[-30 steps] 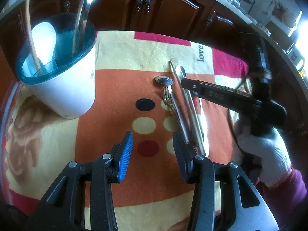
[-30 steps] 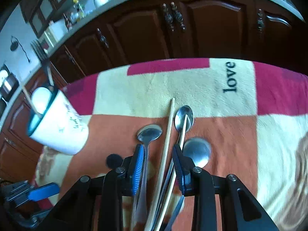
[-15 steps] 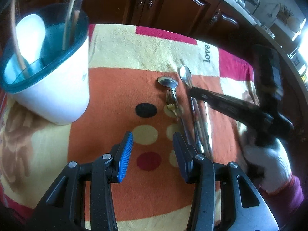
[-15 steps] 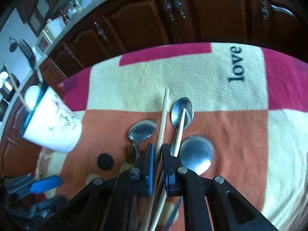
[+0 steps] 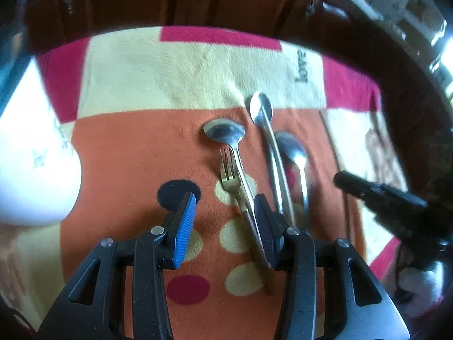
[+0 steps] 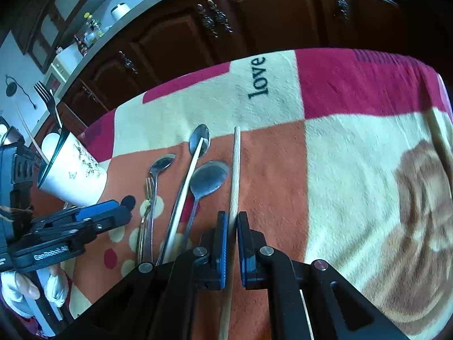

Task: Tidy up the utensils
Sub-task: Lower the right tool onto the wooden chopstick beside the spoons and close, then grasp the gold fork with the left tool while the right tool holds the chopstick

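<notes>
Several utensils lie on the orange patch of the blanket: a gold fork [image 5: 228,167], a small spoon [image 5: 225,133], a long spoon [image 5: 262,107] and a big spoon [image 5: 291,147]. My left gripper [image 5: 223,201] hangs low over them. Its jaws are closing a little, and the fork's handle runs between them, close to the right pad. My right gripper [image 6: 232,215] is shut on a wooden chopstick [image 6: 235,164], just right of the big spoon [image 6: 209,174]. A second chopstick [image 6: 192,164] rests across the long spoon. The white holder cup [image 6: 76,175] stands at the left, with a fork and sticks in it.
The patterned blanket [image 6: 339,170] covers the surface and stretches far to the right. Dark wooden cabinets [image 6: 254,17] stand close behind its far edge. A gloved hand [image 6: 17,289] holds the left gripper [image 6: 124,206] between the cup and the utensils.
The right gripper shut on one chopstick and carried it right, out of the pile. The left gripper moved right and lower, over the fork. The cup slid to the left edge of its view.
</notes>
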A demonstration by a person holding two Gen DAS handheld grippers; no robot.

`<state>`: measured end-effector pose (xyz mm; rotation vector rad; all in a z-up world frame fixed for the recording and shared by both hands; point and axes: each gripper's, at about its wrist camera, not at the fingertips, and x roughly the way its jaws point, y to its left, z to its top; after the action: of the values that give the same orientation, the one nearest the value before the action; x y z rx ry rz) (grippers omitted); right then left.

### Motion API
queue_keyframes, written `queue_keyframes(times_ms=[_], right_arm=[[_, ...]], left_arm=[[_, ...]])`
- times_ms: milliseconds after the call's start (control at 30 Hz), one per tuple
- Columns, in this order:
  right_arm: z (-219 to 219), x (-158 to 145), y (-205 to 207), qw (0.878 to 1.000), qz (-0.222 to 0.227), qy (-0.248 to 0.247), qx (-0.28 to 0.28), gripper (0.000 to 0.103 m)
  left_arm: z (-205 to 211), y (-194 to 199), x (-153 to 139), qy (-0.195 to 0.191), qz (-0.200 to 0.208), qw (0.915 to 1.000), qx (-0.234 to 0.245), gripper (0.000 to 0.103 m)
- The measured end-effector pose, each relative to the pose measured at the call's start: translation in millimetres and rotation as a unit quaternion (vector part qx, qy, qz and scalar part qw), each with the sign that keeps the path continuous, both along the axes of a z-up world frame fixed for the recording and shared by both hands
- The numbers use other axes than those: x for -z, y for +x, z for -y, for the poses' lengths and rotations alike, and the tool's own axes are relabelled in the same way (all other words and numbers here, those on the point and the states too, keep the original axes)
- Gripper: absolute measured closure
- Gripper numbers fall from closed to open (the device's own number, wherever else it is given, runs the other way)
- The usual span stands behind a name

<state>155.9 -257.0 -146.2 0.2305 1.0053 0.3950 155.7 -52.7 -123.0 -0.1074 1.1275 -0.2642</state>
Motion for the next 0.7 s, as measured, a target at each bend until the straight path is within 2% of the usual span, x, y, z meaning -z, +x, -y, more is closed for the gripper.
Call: queue_keyframes(times_ms=[67,267,500,700], right_arm=[[2,1,-2,1.0,0.001,0.006,0.0,0.097],[5,3,-2,1.0,0.001,0.009,0.0,0.097],[0,7,-5,1.0,-0.005,0.01,-0.008,0.097],[-8,11,4,1.0,-0.011,-0.012,-0.011,0.097]], left_arm=[[7,1,5,0.02,-0.009,0.9997,0.01,0.067],[24,7,11,0.05,-0.003,0.9985,0.02,0.067],[1,-1,12,0.063,-0.012,0.9977,0.019,0.068],[-16,0,10,0.033,-0.019,0.9993,0.004,0.069]])
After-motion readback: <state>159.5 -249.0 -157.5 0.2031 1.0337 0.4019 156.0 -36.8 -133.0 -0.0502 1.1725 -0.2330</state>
